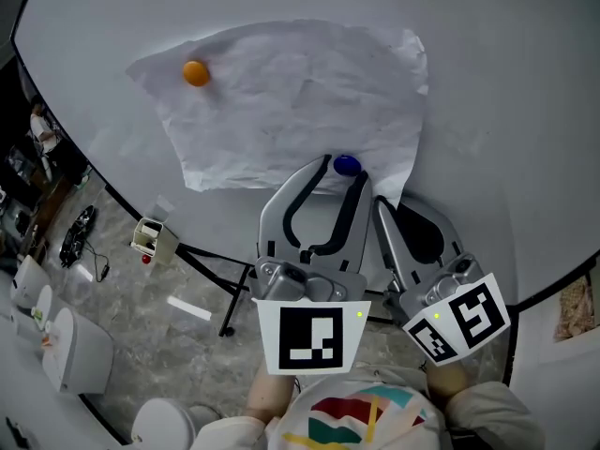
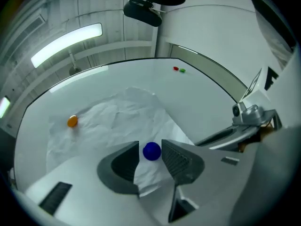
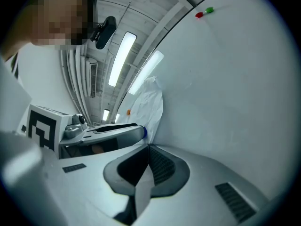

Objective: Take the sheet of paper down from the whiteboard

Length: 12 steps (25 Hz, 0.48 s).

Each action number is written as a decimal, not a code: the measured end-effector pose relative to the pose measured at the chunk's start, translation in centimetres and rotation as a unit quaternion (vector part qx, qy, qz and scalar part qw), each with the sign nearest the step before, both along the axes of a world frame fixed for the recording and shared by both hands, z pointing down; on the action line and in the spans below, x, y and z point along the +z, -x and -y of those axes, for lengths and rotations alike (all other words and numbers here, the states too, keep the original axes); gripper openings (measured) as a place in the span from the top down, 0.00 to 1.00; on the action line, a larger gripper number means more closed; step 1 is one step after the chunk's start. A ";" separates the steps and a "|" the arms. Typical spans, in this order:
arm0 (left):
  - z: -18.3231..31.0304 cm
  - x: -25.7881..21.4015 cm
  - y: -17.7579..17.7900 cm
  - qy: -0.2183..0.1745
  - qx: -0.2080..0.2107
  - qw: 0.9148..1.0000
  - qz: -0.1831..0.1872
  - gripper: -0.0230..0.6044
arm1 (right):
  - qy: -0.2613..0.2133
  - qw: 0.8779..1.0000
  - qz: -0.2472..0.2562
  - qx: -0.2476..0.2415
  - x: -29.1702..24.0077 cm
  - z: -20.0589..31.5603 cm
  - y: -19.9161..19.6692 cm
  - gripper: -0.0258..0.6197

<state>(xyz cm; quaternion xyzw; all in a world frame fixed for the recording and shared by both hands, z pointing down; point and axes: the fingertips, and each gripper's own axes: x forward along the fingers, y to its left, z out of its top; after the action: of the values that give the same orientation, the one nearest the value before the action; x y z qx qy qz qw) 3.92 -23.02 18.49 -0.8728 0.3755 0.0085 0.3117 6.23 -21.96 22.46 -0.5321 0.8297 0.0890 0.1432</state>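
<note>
We see the sheet of paper, white and heavily creased, lying flat against the whiteboard. In the head view an orange magnet sits on its upper left corner and a blue magnet sits near its lower right edge. The left tool has its jaws apart, with the blue magnet between them. The right tool is clamped on the sheet's lower right tip, and only the right gripper view shows us that pinch plainly. The left gripper view adds two small magnets, one red and one green, far up the board. The head view leaves these out.
</note>
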 end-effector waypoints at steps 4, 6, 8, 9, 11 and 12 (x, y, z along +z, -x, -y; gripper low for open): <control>0.3 0.3 -0.6 0.020 0.015 1.000 -0.002 0.66 | 0.002 1.000 0.003 -0.006 0.0 0.0 0.0 0.94; 0.4 0.2 -0.6 0.020 0.016 1.000 -0.007 0.66 | 0.003 1.000 0.003 -0.008 0.0 0.0 -0.1 0.94; 0.4 0.1 -0.4 0.026 0.021 0.999 -0.022 0.69 | 0.003 1.000 0.004 -0.009 0.0 0.0 -0.1 0.94; 0.5 0.1 -0.3 0.030 0.023 0.999 -0.027 0.69 | 0.002 1.000 0.004 -0.009 0.0 0.0 -0.2 0.94; 0.5 0.1 -0.1 0.030 0.020 0.999 -0.027 0.70 | 0.001 1.000 0.004 -0.006 0.0 0.0 -0.2 0.94; 0.6 0.1 0.1 0.028 0.015 0.999 -0.026 0.70 | 0.001 1.000 0.003 -0.003 0.1 -0.1 -0.3 0.94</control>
<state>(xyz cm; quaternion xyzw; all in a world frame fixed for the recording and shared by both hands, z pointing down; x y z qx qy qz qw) 3.86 -23.67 18.60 -0.8864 0.3701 0.0256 0.2770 6.51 -21.88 22.53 -0.5298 0.8311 0.0861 0.1456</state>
